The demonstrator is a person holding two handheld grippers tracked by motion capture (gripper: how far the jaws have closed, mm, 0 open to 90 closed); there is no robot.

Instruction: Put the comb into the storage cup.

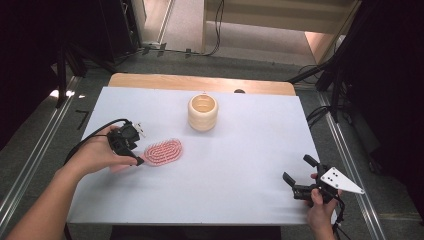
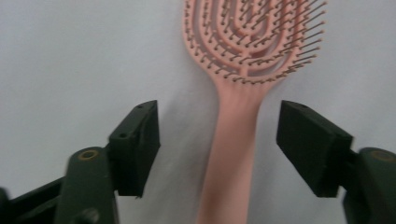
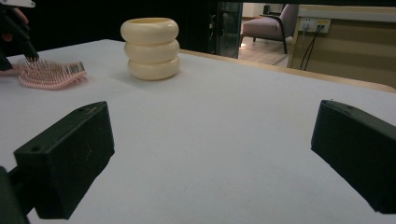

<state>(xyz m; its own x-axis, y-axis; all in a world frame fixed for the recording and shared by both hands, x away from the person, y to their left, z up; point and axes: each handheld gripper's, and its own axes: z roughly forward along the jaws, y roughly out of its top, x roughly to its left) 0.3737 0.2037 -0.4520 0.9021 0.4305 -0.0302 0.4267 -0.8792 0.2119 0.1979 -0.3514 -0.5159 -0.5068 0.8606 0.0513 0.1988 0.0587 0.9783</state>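
Pink hairbrush [image 1: 163,151], white tabletop [image 1: 240,165], dark room

Both forearms were seen bare, with no sleeve worn. The left tongs [image 1: 131,150] were built of black parts, with a black cable looped away toward nine o'clock. The right tongs [image 1: 297,172] were black too, topped by a grey three-cornered plate dotted with small holes. Blocky dark pads [image 2: 140,144] with tiny screw holes were shown.
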